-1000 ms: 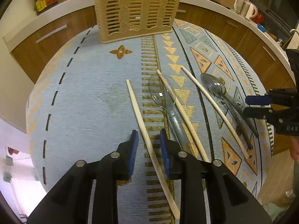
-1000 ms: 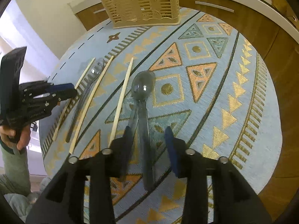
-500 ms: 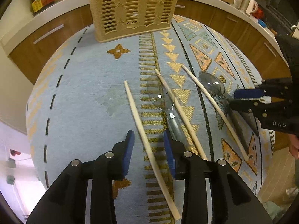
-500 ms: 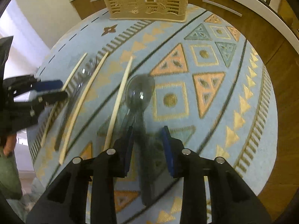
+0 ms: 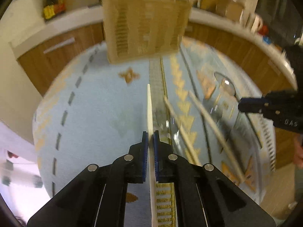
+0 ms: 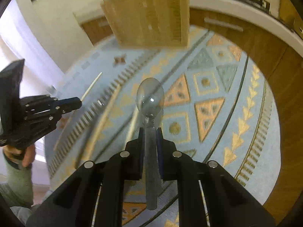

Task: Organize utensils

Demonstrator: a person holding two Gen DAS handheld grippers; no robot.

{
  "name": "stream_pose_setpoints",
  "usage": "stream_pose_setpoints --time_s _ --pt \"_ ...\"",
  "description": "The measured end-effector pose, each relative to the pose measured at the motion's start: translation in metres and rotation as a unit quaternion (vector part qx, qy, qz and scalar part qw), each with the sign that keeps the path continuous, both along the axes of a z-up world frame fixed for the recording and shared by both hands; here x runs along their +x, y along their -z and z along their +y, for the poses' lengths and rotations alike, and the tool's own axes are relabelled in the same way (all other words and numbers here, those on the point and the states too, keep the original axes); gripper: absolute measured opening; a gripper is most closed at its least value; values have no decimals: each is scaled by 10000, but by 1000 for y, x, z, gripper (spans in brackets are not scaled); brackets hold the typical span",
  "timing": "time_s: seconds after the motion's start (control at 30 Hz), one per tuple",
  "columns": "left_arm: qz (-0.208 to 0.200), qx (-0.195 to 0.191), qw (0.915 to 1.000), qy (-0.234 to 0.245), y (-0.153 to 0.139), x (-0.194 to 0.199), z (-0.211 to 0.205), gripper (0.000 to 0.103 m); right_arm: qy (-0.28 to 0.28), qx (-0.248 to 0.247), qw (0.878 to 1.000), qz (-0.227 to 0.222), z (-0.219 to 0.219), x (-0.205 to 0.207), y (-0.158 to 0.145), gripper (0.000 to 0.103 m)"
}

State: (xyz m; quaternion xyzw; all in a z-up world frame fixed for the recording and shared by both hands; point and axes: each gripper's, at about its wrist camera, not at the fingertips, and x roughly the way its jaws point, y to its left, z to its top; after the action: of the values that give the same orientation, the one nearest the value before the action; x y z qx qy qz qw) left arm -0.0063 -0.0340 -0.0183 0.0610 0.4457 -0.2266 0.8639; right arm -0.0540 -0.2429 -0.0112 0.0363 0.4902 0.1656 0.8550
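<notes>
My left gripper (image 5: 151,135) is shut on a pale chopstick (image 5: 149,104) and holds it lifted, pointing toward the beige slotted basket (image 5: 144,26) at the table's far side. My right gripper (image 6: 150,131) is shut on the handle of a clear plastic spoon (image 6: 150,94), bowl forward, raised above the cloth. The basket also shows in the right wrist view (image 6: 149,17). Two more chopsticks (image 5: 181,130) and a second clear spoon (image 5: 164,121) lie on the cloth to the right of my left gripper. The right gripper (image 5: 253,104) appears at the right edge of the left wrist view.
A round table carries a blue cloth (image 5: 90,113) with gold and orange patterns. Wooden cabinets with a white counter (image 5: 56,43) curve behind it. Bottles (image 5: 54,1) and kitchen items stand on the counter. The left gripper (image 6: 70,102) shows at left in the right wrist view.
Both grippers closed: the left on the chopstick, the right on the spoon handle. Both items have been lifted off the cloth and the views have tilted up toward the basket.
</notes>
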Motion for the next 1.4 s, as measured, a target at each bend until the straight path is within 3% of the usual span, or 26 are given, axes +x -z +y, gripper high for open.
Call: stream_pose_setpoints --time_s 0.17,0.3,0.53,0.67,0.93,1.0,1.13,1.4 --pt "-705 -547 9959 -173 -48 5 14 3 -113 293 9962 -813 2 0 -44 10" --pt "-1296 -1030 9857 -327 -90 15 23 4 -131 469 9883 -1443 1 5 -80 10" --pt "-2154 -1894 9571 -416 -161 49 24 4 -12 570 9702 -2354 10 42 -134 10" --pt "-2470 -2121 9444 -455 -183 75 11 4 232 425 9594 -2777 14 77 -153 10" --pt "-3117 -2317 9164 -966 -185 133 -5 4 819 799 9241 -3646 -7 140 -173 10" --pt "-3191 -2300 9129 -1092 -180 149 -4 4 939 724 9181 -3782 -14 153 -174 10" --pt "-3340 -2032 9129 -1169 -162 171 -11 4 1064 596 9194 -3739 -21 182 -161 10" --pt "-3309 -2047 9104 -1409 -134 194 -4 4 993 635 9277 -3542 -23 208 -126 10"
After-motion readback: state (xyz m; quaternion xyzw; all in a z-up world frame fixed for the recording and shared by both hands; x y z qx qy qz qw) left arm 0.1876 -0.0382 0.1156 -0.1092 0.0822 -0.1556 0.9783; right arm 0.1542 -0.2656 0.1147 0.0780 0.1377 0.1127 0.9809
